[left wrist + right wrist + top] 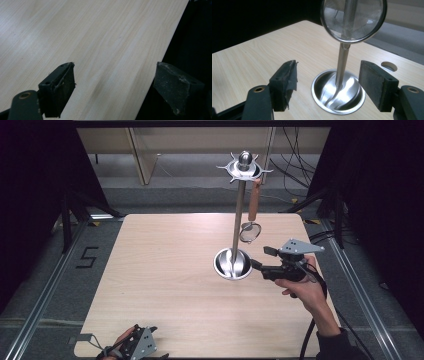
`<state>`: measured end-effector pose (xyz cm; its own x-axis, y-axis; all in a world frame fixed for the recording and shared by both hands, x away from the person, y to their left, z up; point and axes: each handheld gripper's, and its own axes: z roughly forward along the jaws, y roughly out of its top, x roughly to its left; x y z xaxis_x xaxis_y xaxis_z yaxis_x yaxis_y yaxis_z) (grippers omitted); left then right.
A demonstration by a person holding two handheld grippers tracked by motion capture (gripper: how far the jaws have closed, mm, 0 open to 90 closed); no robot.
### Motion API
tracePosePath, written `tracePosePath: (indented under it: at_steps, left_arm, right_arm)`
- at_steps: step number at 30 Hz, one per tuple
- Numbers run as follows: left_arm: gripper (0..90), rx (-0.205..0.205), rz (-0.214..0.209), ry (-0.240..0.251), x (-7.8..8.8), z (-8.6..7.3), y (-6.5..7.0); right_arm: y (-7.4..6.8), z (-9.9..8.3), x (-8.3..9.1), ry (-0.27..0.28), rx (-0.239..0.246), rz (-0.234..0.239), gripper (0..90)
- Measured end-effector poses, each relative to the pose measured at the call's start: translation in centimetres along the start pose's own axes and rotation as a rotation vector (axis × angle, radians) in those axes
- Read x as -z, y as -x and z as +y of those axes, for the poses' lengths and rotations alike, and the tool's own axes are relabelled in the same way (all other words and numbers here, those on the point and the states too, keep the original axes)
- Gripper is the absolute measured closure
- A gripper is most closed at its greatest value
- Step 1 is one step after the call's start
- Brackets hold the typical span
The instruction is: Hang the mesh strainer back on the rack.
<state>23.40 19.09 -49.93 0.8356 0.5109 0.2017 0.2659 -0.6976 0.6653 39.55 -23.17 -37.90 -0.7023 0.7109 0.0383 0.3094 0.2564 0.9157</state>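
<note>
A steel utensil stand rises from a round dished base (232,264) right of the table's middle, and its pole (238,215) ends in a hooked crown (244,167). From one hook hangs a small strainer by its wooden handle (254,200), with the mesh bowl (249,232) beside the pole. My right gripper (261,258) is open just right of the base and holds nothing. In the right gripper view the base (338,93) lies ahead between the open jaws, and the mesh bowl (353,19) hangs above. My left gripper (137,346) rests open at the table's near left edge.
The light wooden table (165,270) sits between metal floor rails. In the left gripper view the tabletop (87,37) ends in an edge running under the right jaw. A small round hole (389,66) is cut in the table beyond the stand. Cables lie on the floor at the back right.
</note>
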Motion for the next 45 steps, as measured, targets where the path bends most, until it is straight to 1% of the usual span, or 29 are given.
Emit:
tracePosePath:
  at_steps: [1, 2, 3, 4, 7, 9, 10, 11, 12, 13, 14, 15, 16, 18, 20, 21, 22, 23, 26, 28, 31, 32, 36, 38, 40, 41, 42, 44, 45]
  left_arm:
    - [16.3, 0.008, -0.003, 0.013, -0.1, 0.0, 0.0]
    - [16.3, 0.009, -0.003, 0.013, -0.1, 0.0, 0.0]
    - [16.3, 0.0, -0.002, -0.004, 0.0, 0.0, 0.0]
    - [16.3, -0.001, -0.002, 0.007, -0.1, -0.1, 0.0]
    - [16.4, -0.008, 0.0, 0.001, 0.1, -0.1, 0.1]
    - [16.3, -0.005, -0.002, 0.004, 0.1, -0.1, 0.1]
    - [16.3, -0.005, -0.001, 0.005, 0.1, -0.1, 0.1]
    - [16.4, -0.009, 0.003, 0.003, 0.1, -0.2, 0.0]
    - [16.3, -0.003, 0.0, 0.008, 0.0, -0.2, 0.0]
    - [16.3, 0.0, 0.002, 0.012, 0.1, -0.2, 0.0]
    - [16.3, 0.002, 0.003, 0.012, 0.1, -0.2, 0.1]
    - [16.3, -0.006, 0.003, -0.006, 0.2, -0.1, 0.0]
    - [16.3, -0.009, 0.002, -0.008, 0.2, -0.1, 0.0]
    - [16.3, -0.001, -0.001, 0.006, 0.0, -0.2, 0.1]
    - [16.3, 0.0, 0.001, 0.005, 0.1, -0.3, 0.1]
    - [16.3, -0.001, 0.004, 0.004, 0.1, -0.3, 0.0]
    - [16.3, 0.003, 0.004, 0.007, 0.1, -0.3, 0.1]
    - [16.3, 0.002, 0.004, 0.006, 0.1, -0.3, 0.1]
    - [16.3, -0.004, 0.006, -0.004, 0.1, -0.3, 0.1]
    - [16.3, -0.003, 0.006, -0.002, 0.1, -0.3, 0.1]
    - [16.3, -0.004, 0.007, -0.004, 0.1, -0.3, 0.1]
    - [16.3, -0.004, 0.007, -0.003, 0.1, -0.3, 0.1]
    - [16.3, -0.002, 0.004, 0.003, 0.1, -0.3, 0.1]
    - [16.4, -0.002, 0.004, 0.003, 0.1, -0.3, 0.1]
    - [16.3, -0.002, 0.004, 0.004, 0.1, -0.3, 0.1]
    - [16.3, -0.004, -0.007, -0.01, 0.2, -0.2, 0.0]
    - [16.3, -0.006, 0.01, -0.011, 0.2, -0.2, 0.1]
    - [16.4, 0.0, 0.003, 0.005, 0.1, -0.3, 0.1]
    - [16.4, 0.0, 0.003, 0.005, 0.1, -0.3, 0.1]
  right_arm:
    - [0.1, -0.1, -0.1, -0.006, 0.007, 0.013, 31.9]
    - [-0.1, -0.1, 0.0, -0.031, -0.012, 0.012, 31.8]
    - [-0.1, -0.3, -0.2, -0.02, -0.01, 0.007, 31.8]
    - [0.0, -0.4, -0.2, -0.024, 0.008, 0.013, 31.8]
    - [-0.3, -0.8, -0.6, -0.046, -0.008, 0.004, 31.5]
    - [-0.3, -0.9, -0.7, -0.061, 0.009, 0.017, 31.5]
    - [-0.5, -1.0, -0.9, -0.055, -0.001, 0.005, 31.5]
    - [-0.4, -1.1, -1.0, -0.046, 0.016, 0.004, 31.4]
    - [-0.4, -1.1, -0.9, -0.066, 0.017, 0.012, 31.4]
    - [-0.6, -1.1, -0.9, -0.079, -0.007, 0.018, 31.4]
    - [-0.7, -1.2, -1.1, -0.061, -0.012, 0.008, 31.3]
    - [-0.7, -1.2, -0.9, -0.084, -0.008, 0.017, 31.3]
    - [-0.6, -1.3, -1.0, -0.069, 0.015, 0.009, 31.3]
    - [-1.0, -1.4, -1.0, -0.093, -0.008, 0.023, 31.2]
    - [-1.0, -1.6, -1.1, -0.082, 0.024, 0.015, 31.0]
    - [-1.2, -1.7, -1.1, -0.09, 0.01, 0.031, 31.0]
    - [-1.3, -1.8, -1.1, -0.087, 0.025, 0.016, 30.8]
    - [-1.5, -1.9, -1.1, -0.107, 0.013, 0.023, 30.7]
    - [-1.7, -2.4, -1.3, -0.123, 0.033, 0.037, 30.6]
    - [-1.9, -2.8, -1.5, -0.121, 0.022, 0.049, 30.6]
    - [-2.2, -3.2, -1.7, -0.137, -0.023, 0.088, 30.5]
    - [-2.2, -3.4, -1.8, -0.134, 0.002, 0.086, 30.5]
    - [-2.9, -4.2, -2.2, -0.167, -0.021, 0.103, 30.2]
    - [-3.0, -4.7, -2.4, -0.17, -0.001, 0.107, 30.1]
    - [-3.4, -5.1, -2.5, -0.193, -0.025, 0.116, 30.0]
    - [-3.2, -5.3, -2.7, -0.186, 0.005, 0.116, 29.4]
    - [-3.5, -5.5, -2.7, -0.198, -0.004, 0.108, 29.5]
    - [-3.4, -5.8, -2.7, -0.204, 0.008, 0.111, 29.6]
    - [-3.6, -6.0, -2.7, -0.207, -0.006, 0.105, 29.6]
